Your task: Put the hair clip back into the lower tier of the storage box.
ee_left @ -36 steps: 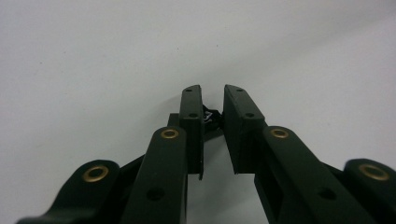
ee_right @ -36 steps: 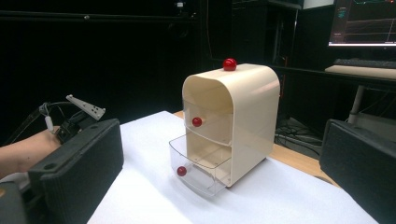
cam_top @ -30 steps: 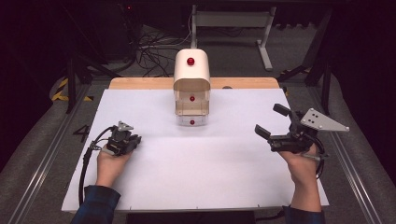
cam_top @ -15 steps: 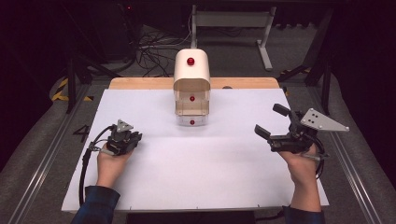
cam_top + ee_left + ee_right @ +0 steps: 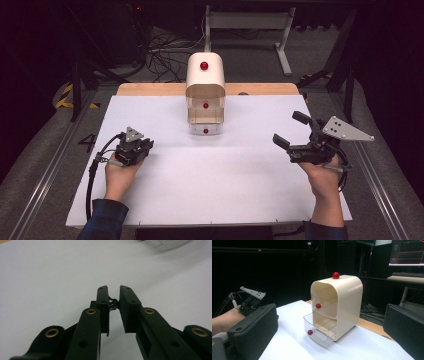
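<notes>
Drawer cabinet [image 5: 205, 95]: a cream, round-topped unit is seen standing upright at the far middle of the table, on the white sheet where it meets the wooden strip; a red knob is fixed on its top.
Table [image 5: 200, 200]: covered by a white sheet; a wooden strip [image 5: 150, 89] is exposed along the far edge.
Lower drawer [image 5: 319, 331]: clear plastic with a red knob, seen pulled partly out toward the person.
Upper drawer [image 5: 323, 306]: clear plastic with a red knob, seen pushed in.
Right gripper [image 5: 295, 132]: held in the person's right hand at the right of the sheet, well apart from the cabinet; its jaws are spread wide with nothing between them, and are aimed toward the cabinet.
Left gripper [image 5: 131, 150]: held in the person's left hand at the left of the sheet, well apart from the cabinet; its jaws are drawn nearly together and tipped down over bare sheet. A small dark and silver item is glimpsed in the narrow gap, too small to identify.
</notes>
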Demonstrator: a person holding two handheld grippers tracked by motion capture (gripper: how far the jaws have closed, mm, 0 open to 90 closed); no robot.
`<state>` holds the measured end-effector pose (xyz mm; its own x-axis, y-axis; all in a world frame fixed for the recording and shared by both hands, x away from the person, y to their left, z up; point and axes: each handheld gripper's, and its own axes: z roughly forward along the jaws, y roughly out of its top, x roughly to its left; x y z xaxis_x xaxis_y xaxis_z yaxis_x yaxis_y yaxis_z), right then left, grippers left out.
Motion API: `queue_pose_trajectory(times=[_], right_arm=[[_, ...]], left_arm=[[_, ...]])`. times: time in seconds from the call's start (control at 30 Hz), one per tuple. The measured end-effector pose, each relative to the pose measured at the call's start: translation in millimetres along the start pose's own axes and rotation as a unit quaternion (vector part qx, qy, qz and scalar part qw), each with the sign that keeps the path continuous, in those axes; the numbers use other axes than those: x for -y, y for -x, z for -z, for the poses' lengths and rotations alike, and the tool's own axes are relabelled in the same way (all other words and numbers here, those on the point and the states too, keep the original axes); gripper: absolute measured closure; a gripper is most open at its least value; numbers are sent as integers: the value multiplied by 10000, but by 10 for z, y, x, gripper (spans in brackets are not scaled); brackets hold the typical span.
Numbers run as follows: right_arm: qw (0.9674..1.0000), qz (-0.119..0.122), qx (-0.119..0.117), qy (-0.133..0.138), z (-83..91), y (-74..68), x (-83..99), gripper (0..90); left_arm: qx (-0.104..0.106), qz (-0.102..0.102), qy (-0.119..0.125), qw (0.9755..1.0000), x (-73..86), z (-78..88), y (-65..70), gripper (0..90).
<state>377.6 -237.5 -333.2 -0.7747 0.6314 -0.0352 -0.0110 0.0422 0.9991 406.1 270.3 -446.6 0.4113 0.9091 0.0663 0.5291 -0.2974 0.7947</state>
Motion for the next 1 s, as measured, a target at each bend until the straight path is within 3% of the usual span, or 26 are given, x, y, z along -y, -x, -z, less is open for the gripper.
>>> queue_pose_trajectory(times=[0.37,1.0], right_arm=[[10000,-3,0,-10,-4,7,9,3],[10000,-13,-6,10,10,16,8,3]], left_arm=[[-10,-115,155,9998,-47,21,87,788],[222,-206,457,9985,-189,19,248,789]])
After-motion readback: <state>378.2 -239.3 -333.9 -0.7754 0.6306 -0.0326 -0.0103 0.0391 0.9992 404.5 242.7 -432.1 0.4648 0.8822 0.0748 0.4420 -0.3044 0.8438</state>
